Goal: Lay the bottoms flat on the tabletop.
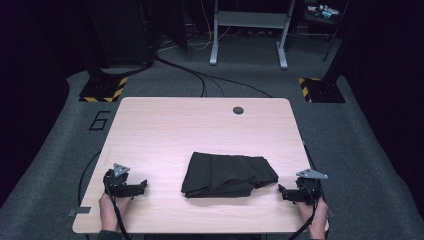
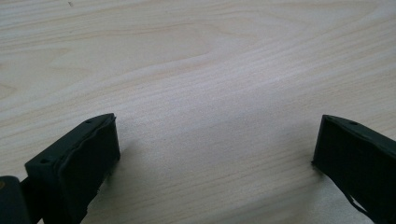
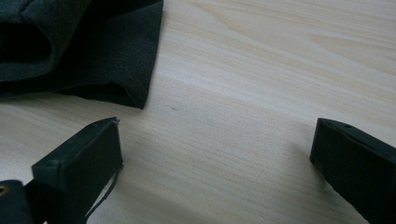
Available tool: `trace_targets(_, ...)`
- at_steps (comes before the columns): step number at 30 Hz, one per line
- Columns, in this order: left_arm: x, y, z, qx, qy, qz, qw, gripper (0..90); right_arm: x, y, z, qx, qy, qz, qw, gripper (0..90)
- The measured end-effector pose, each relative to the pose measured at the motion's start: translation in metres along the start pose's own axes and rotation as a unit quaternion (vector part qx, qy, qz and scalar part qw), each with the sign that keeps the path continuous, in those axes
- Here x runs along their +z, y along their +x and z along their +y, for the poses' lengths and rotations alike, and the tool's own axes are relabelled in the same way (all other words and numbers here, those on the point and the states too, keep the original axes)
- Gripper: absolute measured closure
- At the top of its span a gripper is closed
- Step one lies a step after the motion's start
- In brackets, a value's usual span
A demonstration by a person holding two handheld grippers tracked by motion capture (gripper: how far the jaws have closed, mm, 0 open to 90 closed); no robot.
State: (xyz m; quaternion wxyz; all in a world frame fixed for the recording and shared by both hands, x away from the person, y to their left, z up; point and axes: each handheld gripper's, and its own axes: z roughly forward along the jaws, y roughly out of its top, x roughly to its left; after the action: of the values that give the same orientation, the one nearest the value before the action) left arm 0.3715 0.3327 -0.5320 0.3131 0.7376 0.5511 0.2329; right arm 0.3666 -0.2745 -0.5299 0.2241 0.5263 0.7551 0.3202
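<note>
We hold the left gripper (image 1: 142, 186) and the right gripper (image 1: 281, 192) wide open, gripping nothing. Between them, nearer our right one, the folded black cloth (image 1: 227, 175) lies flat on the wooden table (image 1: 165, 125).

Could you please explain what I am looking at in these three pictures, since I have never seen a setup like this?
A person sits at a wooden table and holds a hand-held tool with two black jaws in each hand: the left gripper and the right gripper. The high view looks down from above. The other two pictures come from cameras riding on the grippers, looking along their jaws. A folded black cloth lies flat between the grippers; its corner shows in the right gripper view. Both grippers' jaws stand open over bare wood, holding nothing.
</note>
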Motion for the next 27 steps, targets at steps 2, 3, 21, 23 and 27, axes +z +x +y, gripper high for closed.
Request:
trace_targets(2,0.0003,-0.0002,-0.0003,-0.001,-0.003,0.001,1.0,0.1,0.0,0.0002,0.0,0.001,0.0,0.0,1.0,1.5)
trace_targets(3,0.0003,-0.0003,-0.0002,-0.001,-0.003,0.001,1.0,0.1,0.0001,0.0,-0.0001,0.0,0.0,0.0,1.0,1.4)
trace_targets(21,-0.0008,-0.0025,-0.0001,0.003,-0.004,0.005,1.0,0.7,0.0006,-0.0008,0.0004,0.007,0.001,-0.007,1.0,0.9)
trace_targets(23,-0.0015,-0.0002,0.0004,-0.004,0.001,-0.008,1.0,0.5,0.0006,-0.0007,0.0005,0.008,0.001,-0.008,0.9999,0.9)
trace_targets(27,-0.0048,-0.0061,0.0052,-0.005,-0.003,-0.025,0.9997,0.1,0.0007,-0.0007,0.0005,0.009,0.001,-0.008,0.9999,0.9)
